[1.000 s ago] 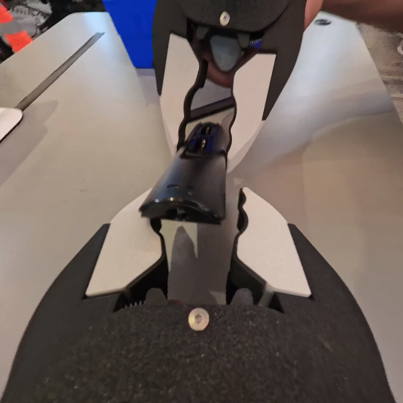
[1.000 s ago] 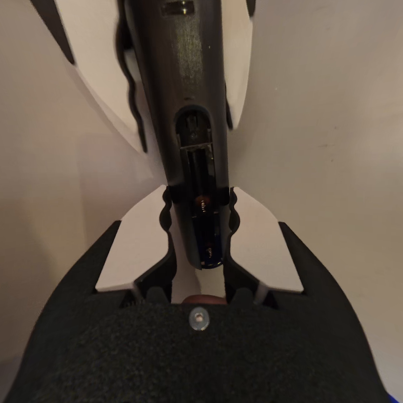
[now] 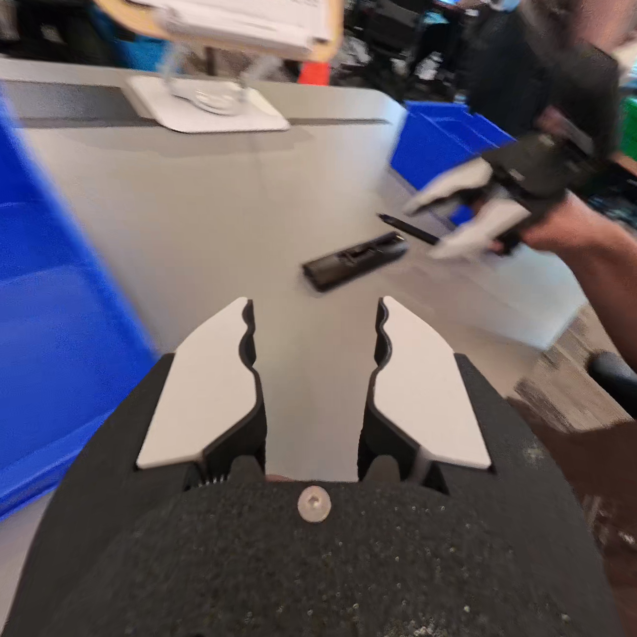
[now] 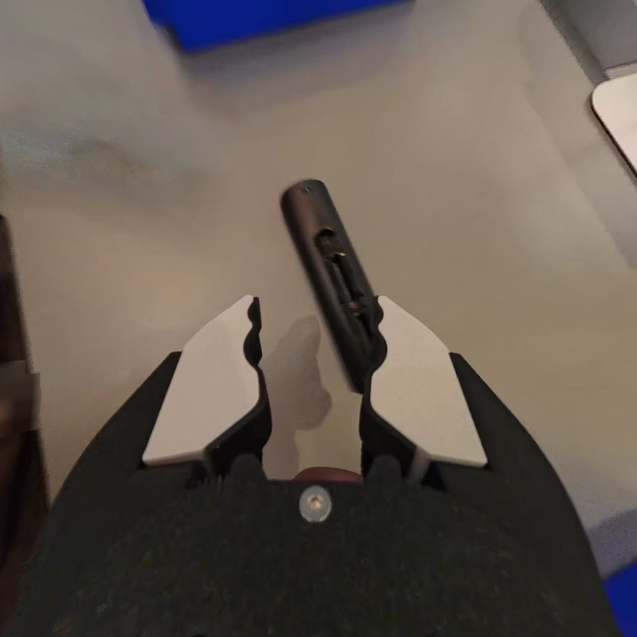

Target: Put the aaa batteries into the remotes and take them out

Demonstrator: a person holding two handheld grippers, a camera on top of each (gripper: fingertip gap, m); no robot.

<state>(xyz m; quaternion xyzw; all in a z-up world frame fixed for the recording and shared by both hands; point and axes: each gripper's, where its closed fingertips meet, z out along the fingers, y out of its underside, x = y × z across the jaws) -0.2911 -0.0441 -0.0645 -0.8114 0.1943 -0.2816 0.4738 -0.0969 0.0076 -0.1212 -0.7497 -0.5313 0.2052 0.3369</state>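
Pale grey tabletop (image 3: 206, 213) fills both views; cluttered, blurred room behind it in the left wrist view. Large blue plastic bin (image 3: 51, 293) along the left edge of that frame, a second blue plastic bin (image 3: 437, 144) upper right, white flat stand base (image 3: 206, 110) top centre.

Left gripper (image 3: 315, 303), white fingers on black body: jaws spread wide, nothing between them.

Slim black remote (image 3: 355, 263) lies flat on the table right of centre, back side up, battery bay uncovered. Thin black strip (image 3: 406, 227) lies just beyond it; cannot tell what it is.

Right gripper (image 4: 317, 300): jaws wide, gripping nothing. In its own view the remote (image 4: 327, 275) lies at centre, its near end passing under the right-hand finger (image 4: 424, 379); contact unclear. Batteries not made out in the blur.
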